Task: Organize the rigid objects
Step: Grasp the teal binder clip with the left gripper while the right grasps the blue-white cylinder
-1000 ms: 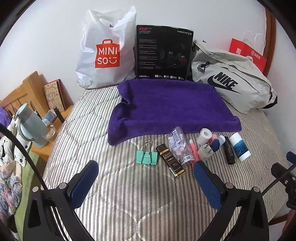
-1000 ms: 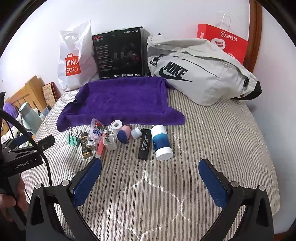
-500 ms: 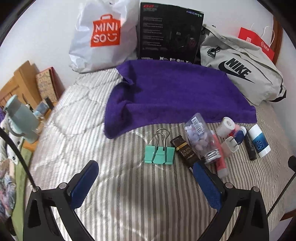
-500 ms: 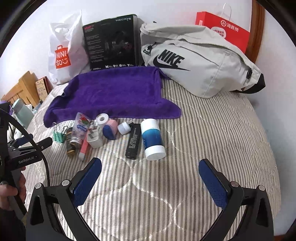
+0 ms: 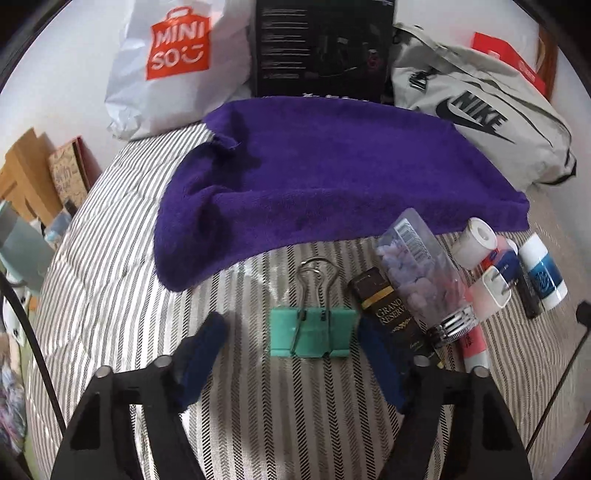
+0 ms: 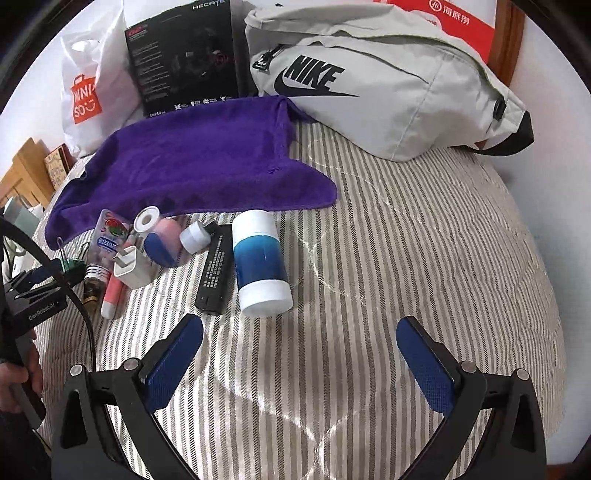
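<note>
Left wrist | left gripper [image 5: 290, 332] fingers spread around binder clip [image 5: 309, 332] | right gripper [image 6: 299, 332] spread

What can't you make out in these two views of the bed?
- Black box, left wrist view: top cut off, print blurred.
- Green binder clip, right wrist view: mostly behind the left gripper's cable.
- Red bag, right wrist view: cut off by the top edge.
</note>
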A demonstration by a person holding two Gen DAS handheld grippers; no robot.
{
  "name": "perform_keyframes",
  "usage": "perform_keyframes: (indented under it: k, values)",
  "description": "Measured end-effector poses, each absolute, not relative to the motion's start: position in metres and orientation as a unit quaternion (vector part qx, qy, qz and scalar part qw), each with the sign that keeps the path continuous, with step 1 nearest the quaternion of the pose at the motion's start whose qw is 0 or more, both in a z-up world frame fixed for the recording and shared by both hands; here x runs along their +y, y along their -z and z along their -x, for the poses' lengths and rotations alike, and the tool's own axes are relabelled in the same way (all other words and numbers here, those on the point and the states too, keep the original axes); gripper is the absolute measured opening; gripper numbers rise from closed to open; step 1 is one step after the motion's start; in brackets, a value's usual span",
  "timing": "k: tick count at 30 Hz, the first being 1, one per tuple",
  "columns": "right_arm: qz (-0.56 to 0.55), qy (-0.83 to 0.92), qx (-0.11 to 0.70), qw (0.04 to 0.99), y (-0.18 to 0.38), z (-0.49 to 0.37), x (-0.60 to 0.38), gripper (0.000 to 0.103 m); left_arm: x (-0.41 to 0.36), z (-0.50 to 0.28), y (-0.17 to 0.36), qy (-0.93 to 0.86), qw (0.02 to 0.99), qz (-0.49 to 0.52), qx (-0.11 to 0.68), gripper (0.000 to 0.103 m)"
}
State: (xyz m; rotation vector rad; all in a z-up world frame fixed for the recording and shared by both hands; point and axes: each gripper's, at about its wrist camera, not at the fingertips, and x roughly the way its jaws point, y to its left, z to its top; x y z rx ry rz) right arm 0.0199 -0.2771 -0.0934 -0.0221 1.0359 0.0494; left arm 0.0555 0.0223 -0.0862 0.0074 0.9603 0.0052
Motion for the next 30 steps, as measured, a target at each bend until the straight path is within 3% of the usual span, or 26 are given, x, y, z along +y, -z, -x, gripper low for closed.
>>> perform_keyframes:
  k: [5,7,17,26,30]
  values:
    - [0.005,-0.025,0.497,0.867,0.098,-0.030,-0.281,0.103,0.015,-0.053,0.084,0.025,0.889,-0.013,0.457,0.043]
    - [0.005,-0.029,0.499,0.866,0.100,-0.034,-0.282,0.103,0.012,-0.053,0.083,0.028,0.888,-0.019,0.458,0.039]
    - [0.024,-0.068,0.503,0.861,0.119,-0.074,-0.273,0.099,0.013,-0.052,0.083,0.028,0.889,-0.010,0.457,0.039]
    - [0.047,-0.111,0.510,0.852,0.134,-0.087,-0.265,0.068,0.014,-0.053,0.083,0.024,0.890,-0.004,0.455,0.040]
    - [0.058,-0.127,0.508,0.850,0.136,-0.090,-0.262,0.063,0.013,-0.052,0.083,0.020,0.892,-0.001,0.451,0.040]
